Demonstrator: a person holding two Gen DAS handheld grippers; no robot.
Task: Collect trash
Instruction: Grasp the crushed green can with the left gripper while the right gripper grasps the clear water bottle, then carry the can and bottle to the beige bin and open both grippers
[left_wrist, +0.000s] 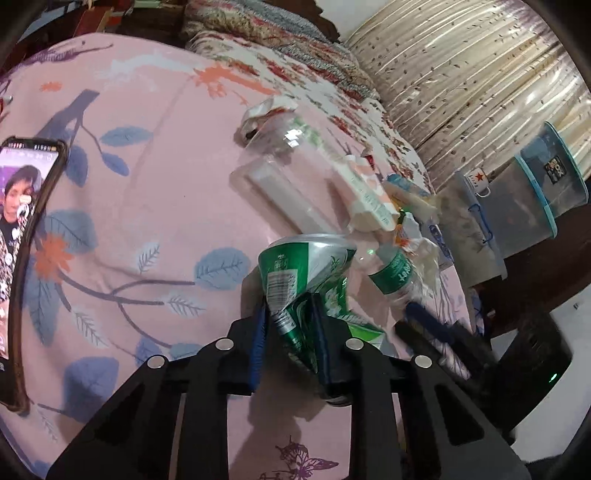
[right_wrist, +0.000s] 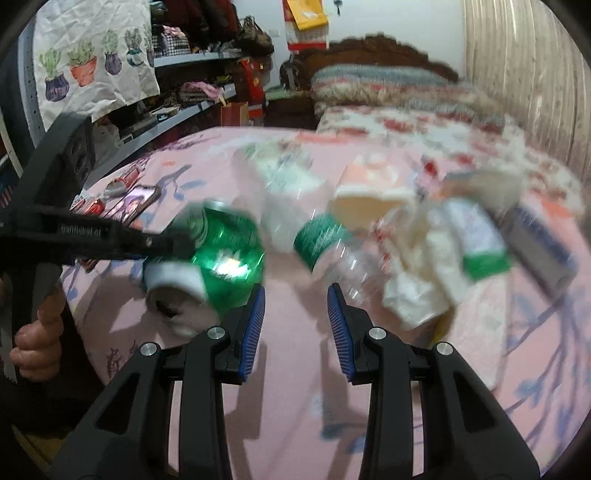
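A: Which step was I on here?

B: Pickup. My left gripper (left_wrist: 288, 325) was pinching the crushed green aluminium can (left_wrist: 306, 280), blue pads pressed into its dented waist. From the right wrist view the can (right_wrist: 218, 251) looked lifted off the pink floral bedsheet (left_wrist: 147, 184), though blur made that hard to confirm.

A: And the right one?

B: My right gripper (right_wrist: 295, 317) was spread, nothing between its pads. It pointed at the clear plastic bottle with the green label (right_wrist: 332, 247), which lay on the sheet just ahead, close to the right pad.

A: Rest of the trash?

B: Still on the bed beyond the bottle: a clear plastic cup on its side (left_wrist: 284, 177), a white and orange carton (left_wrist: 369, 199), crumpled white paper (right_wrist: 417, 280). A black-cased smartphone with its screen lit (left_wrist: 26, 221) lay at the left edge, not trash, I judged.

A: Next move?

B: I judged 2 needs: carry the can to a bin, which neither view showed, and ease the right claw forward around the bottle's labelled middle before closing. The bottle looked thin and round, so it could roll or squash.
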